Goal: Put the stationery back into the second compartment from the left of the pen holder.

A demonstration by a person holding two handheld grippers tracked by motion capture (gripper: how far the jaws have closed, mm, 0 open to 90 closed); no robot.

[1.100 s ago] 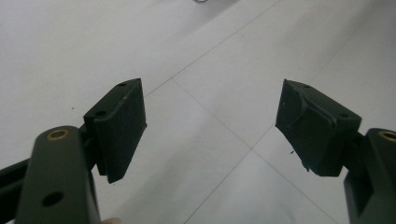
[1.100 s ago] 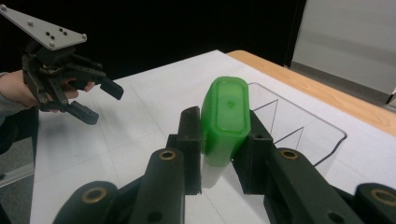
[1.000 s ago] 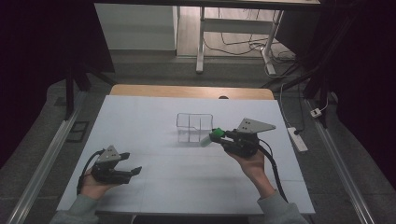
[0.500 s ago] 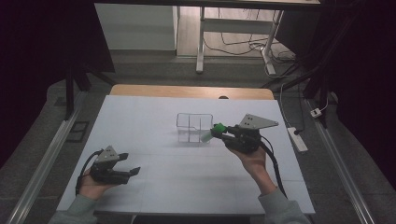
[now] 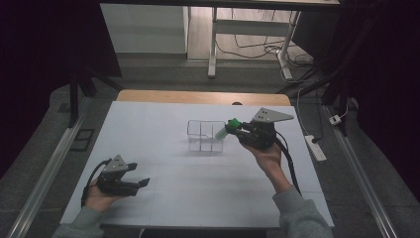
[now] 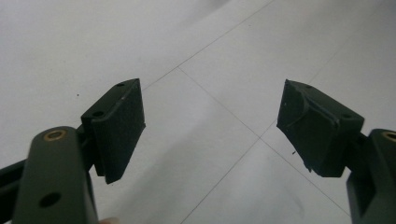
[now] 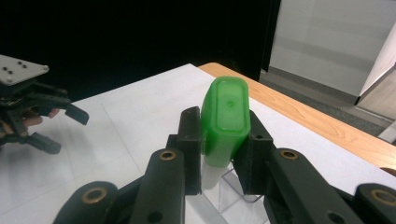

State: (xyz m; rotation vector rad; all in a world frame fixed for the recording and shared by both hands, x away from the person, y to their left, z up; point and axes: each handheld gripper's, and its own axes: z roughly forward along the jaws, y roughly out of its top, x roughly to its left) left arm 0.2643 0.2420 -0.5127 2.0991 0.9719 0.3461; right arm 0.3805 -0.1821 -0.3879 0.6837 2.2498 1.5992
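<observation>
Now my right claw (image 7: 219,154) clamps a green-capped bottle (image 7: 224,119) at the clear rack's (image 5: 205,136) three o'clock — light, slick plastic; grip the cap's flats; left claw (image 6: 210,126) gapes.

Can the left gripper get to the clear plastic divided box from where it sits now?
Probably yes. The left gripper rests open near the table's front left, and bare white table lies between it and the clear plastic divided box. The right gripper, holding a green-capped item, crowds the box's right side.
</observation>
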